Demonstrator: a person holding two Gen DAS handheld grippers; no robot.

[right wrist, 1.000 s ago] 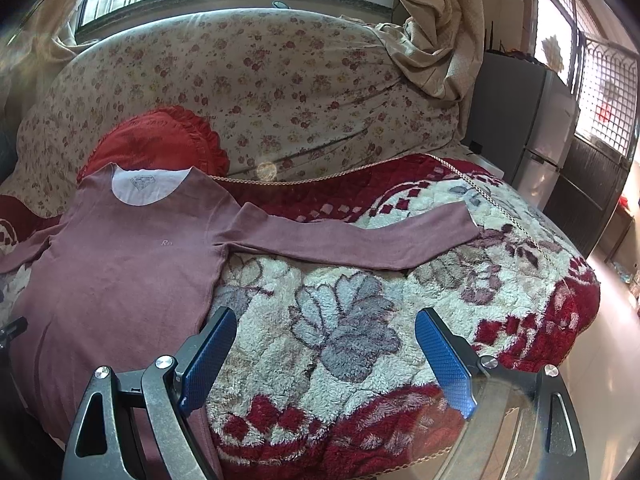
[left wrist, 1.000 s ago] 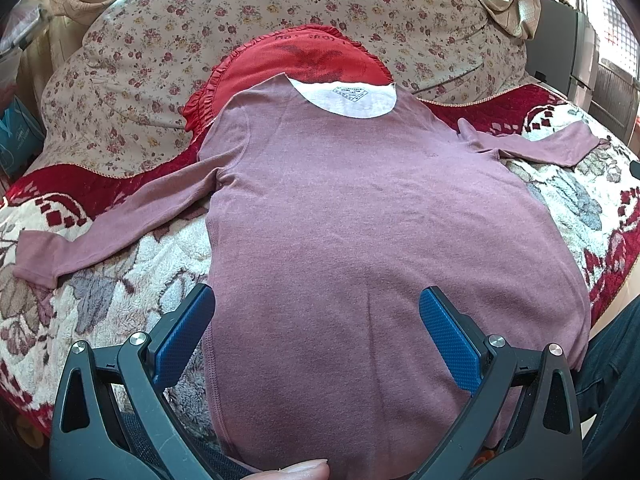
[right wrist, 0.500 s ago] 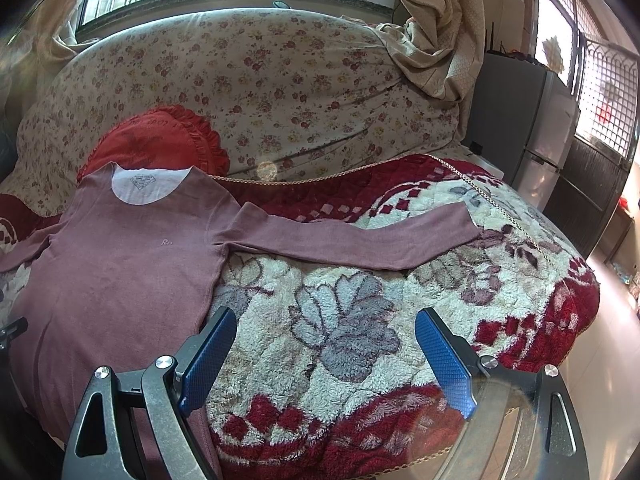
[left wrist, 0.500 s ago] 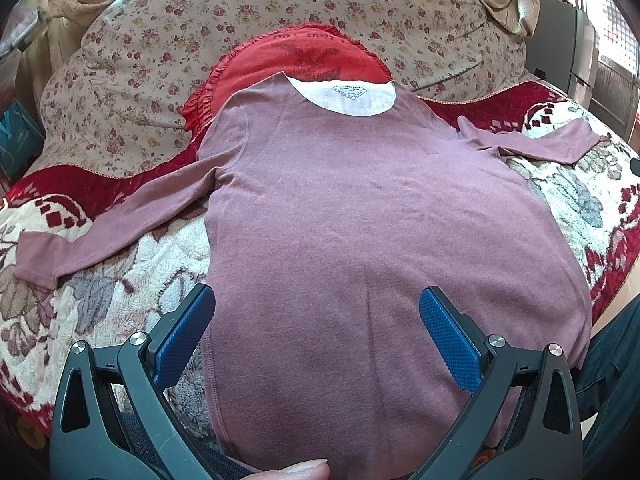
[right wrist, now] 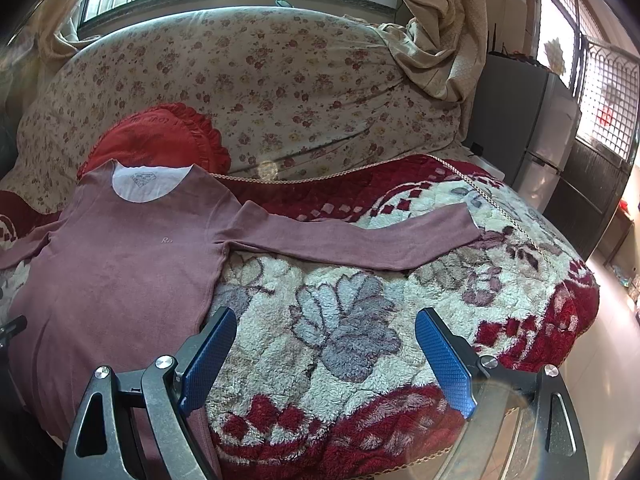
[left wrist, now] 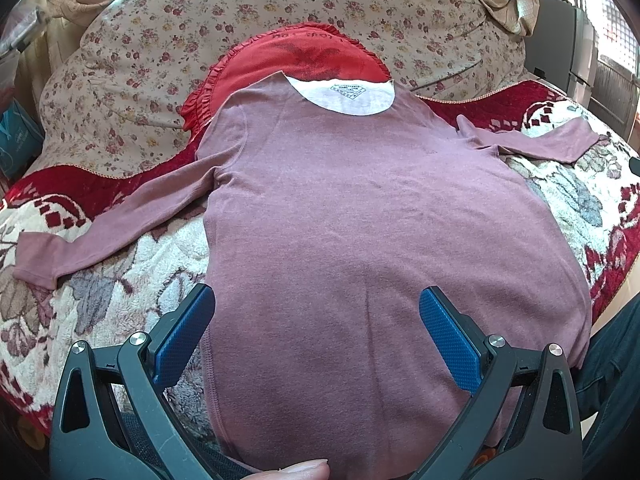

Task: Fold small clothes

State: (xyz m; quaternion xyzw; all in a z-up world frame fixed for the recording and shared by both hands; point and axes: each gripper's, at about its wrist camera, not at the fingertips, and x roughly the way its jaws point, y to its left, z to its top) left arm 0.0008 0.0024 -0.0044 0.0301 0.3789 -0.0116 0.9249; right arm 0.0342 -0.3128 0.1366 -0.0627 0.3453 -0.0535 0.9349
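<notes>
One mauve long-sleeved shirt [left wrist: 360,232] lies flat and face up on the fleecy floral blanket [right wrist: 344,328] covering the sofa, both sleeves spread out to left and right, its collar resting on one red frilled cushion [left wrist: 296,56] at the far side. My left gripper [left wrist: 316,332] hovers over the shirt's near hem, its two blue pads wide apart and holding nothing. My right gripper [right wrist: 324,356], likewise spread and empty, hangs above bare blanket just right of the shirt's body, near side of the right sleeve [right wrist: 360,240]. One thumb tip [left wrist: 298,470] shows at the near edge.
</notes>
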